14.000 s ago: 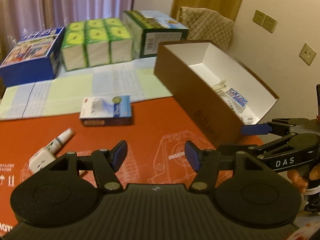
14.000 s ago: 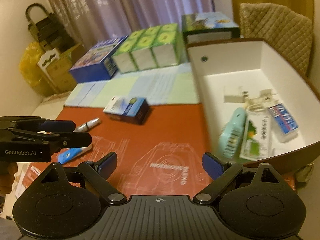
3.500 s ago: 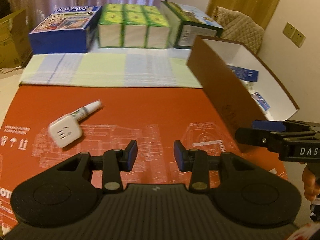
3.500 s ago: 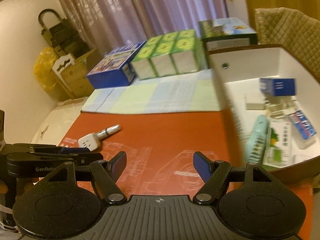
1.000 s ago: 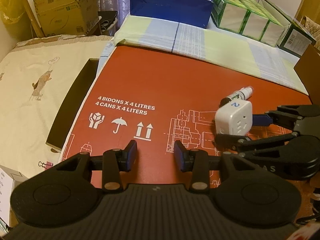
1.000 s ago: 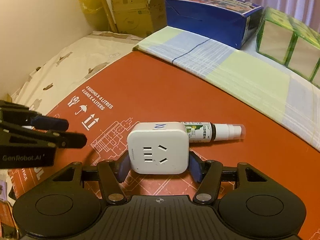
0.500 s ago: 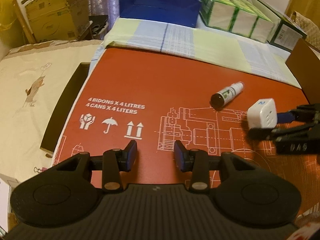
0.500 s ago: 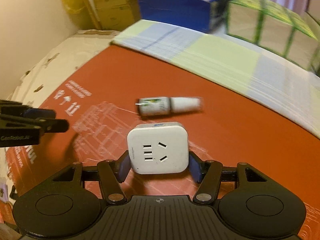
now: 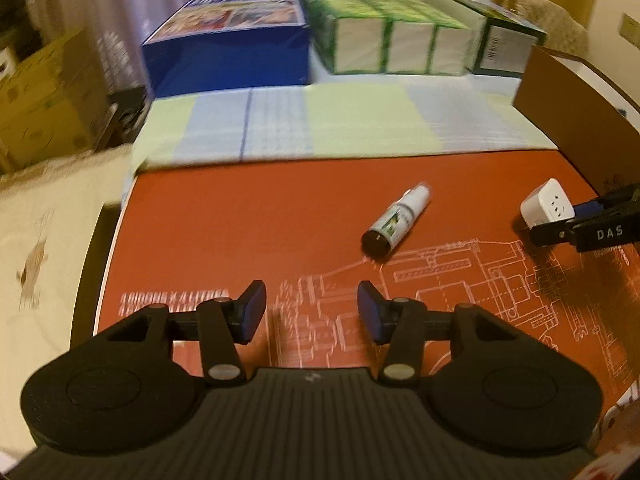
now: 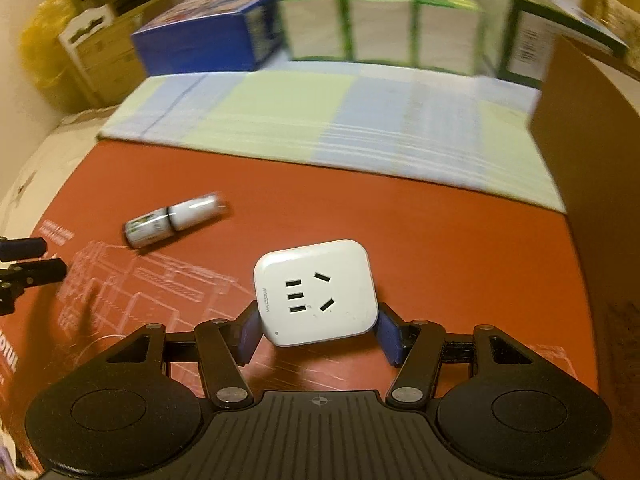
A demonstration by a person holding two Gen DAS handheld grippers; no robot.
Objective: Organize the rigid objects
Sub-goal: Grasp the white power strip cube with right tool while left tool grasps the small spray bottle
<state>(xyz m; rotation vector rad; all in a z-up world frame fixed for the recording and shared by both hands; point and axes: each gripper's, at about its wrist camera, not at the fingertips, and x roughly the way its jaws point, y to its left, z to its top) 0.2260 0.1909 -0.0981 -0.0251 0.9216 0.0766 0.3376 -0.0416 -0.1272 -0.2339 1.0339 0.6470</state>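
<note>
Red printed mat [image 9: 248,216] covers the work surface, with a checked green-and-blue cloth [image 9: 320,120] behind it and a row of boxes at the back: a blue box [image 9: 228,48], a green pack of tissue boxes [image 9: 384,36] and a dark green box [image 9: 504,44]. Your right gripper [image 10: 316,330] is pinching the white plug adapter [image 10: 316,292] by its two sides, socket face toward the camera, lifted clear of the mat; in the left view it shows near the mat's right edge, just in front of the brown storage box [image 9: 568,120]. Your left gripper [image 9: 310,314] has nothing between its fingers; the jaws stand apart and have just been spreading wider. Small spray bottle [image 9: 396,220] lies on its side on the mat, ahead of your left gripper and a little right, well apart from the adapter, cap end pointing toward the cloth. Cardboard boxes [image 9: 44,96] stand off to the left past the mat. Inside of the brown storage box is mostly out of view, contents cannot be told.
</note>
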